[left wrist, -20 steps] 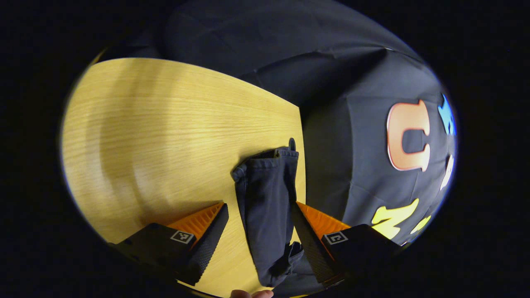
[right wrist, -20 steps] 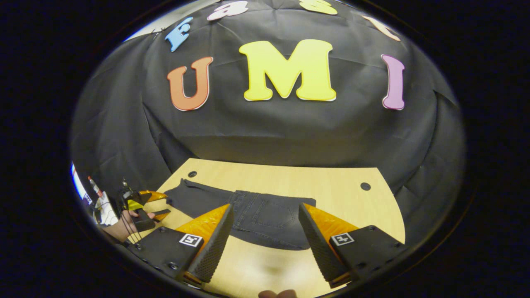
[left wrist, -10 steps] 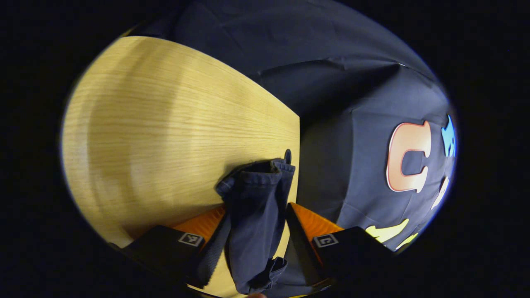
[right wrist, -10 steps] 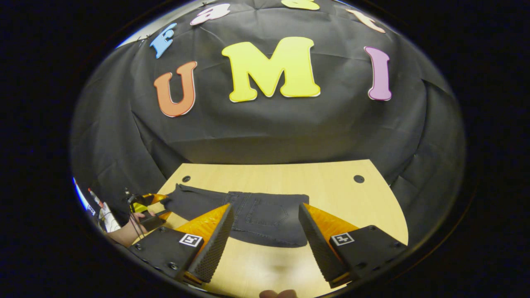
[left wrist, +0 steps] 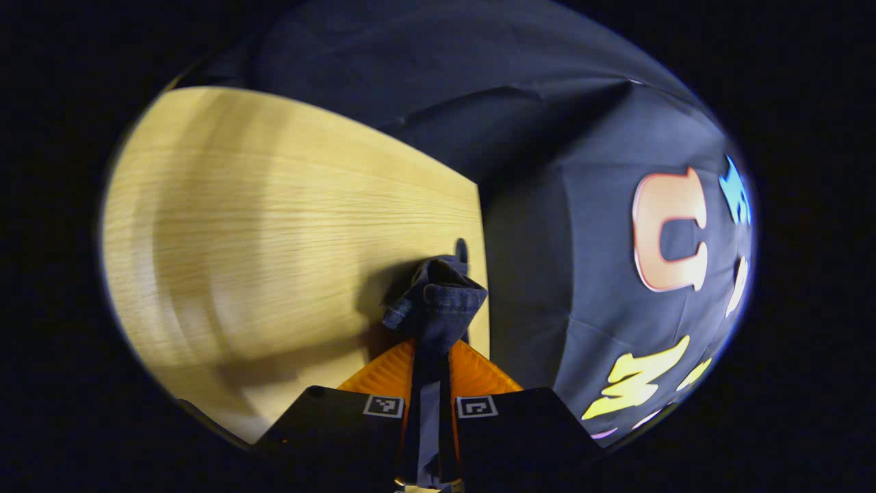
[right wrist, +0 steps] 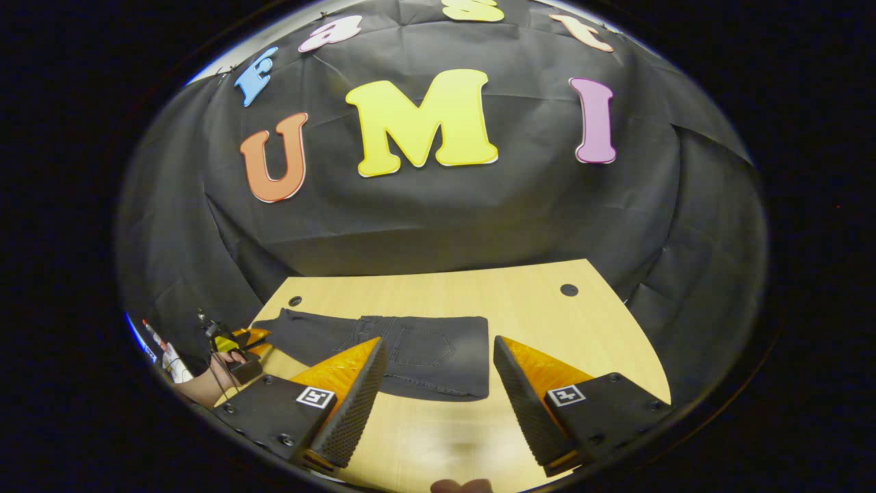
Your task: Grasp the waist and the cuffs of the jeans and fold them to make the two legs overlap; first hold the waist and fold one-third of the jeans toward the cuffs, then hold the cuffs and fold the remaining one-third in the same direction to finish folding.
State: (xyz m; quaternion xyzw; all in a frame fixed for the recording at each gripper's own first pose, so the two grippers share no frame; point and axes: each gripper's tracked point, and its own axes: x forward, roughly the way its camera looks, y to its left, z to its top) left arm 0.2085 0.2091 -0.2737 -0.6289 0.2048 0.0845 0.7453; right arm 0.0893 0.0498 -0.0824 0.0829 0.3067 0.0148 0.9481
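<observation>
In the left gripper view, the left gripper [left wrist: 431, 363] has its two fingers drawn together on a bunched end of the dark jeans [left wrist: 438, 301], with only a thin strip of fabric showing between them; the cloth rises ahead of the fingertips in a crumpled fold near the far edge of the wooden table [left wrist: 274, 226], just beside a small round hole [left wrist: 461, 250] in the tabletop. In the right gripper view, the right gripper [right wrist: 438, 383] hangs above the near part of the table with its fingers spread wide apart and nothing between them. Beyond those fingers the jeans [right wrist: 417, 352] lie flat across the table [right wrist: 534, 315], the back pocket facing up and the waist end toward the right, the narrower leg end stretching off to the left. At that left end a hand [right wrist: 229, 361] holds the other gripper against the cloth. Two round holes sit near the table's far corners, one at the left [right wrist: 295, 300] and one at the right [right wrist: 569, 289].
</observation>
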